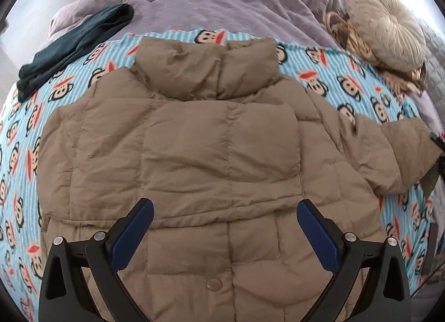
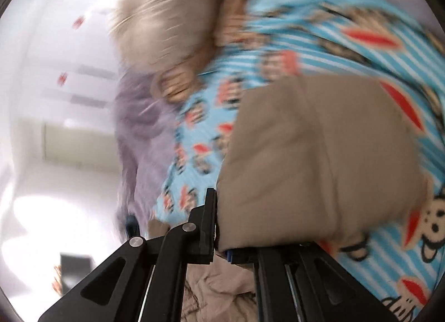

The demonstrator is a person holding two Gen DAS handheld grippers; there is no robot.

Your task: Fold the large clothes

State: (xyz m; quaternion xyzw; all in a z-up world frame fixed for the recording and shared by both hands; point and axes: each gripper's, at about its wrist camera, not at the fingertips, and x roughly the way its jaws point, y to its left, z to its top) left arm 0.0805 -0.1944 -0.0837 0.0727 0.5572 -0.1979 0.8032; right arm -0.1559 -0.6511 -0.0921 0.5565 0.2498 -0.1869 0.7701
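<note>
A: Where's the jacket (image 1: 194, 155)?
B: Spread flat on the bed's monkey-print blanket (image 1: 319, 57), collar far, one sleeve (image 1: 400, 155) stretched out to the right.
A: And the tongs?
B: The right tongs (image 2: 219, 241) are clamped on that sleeve's end; the left tongs (image 1: 225, 233) gape empty over the near hem.

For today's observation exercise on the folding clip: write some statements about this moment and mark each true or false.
1. The tan puffer jacket lies on a monkey-print blanket. True.
2. The left gripper has its jaws shut on the jacket. False: they stand open above it.
3. The right gripper is shut on the jacket's sleeve. True.
4. A red towel lies at the far left. False: it is a dark teal garment.
5. A round cream cushion sits at the far right. True.
</note>
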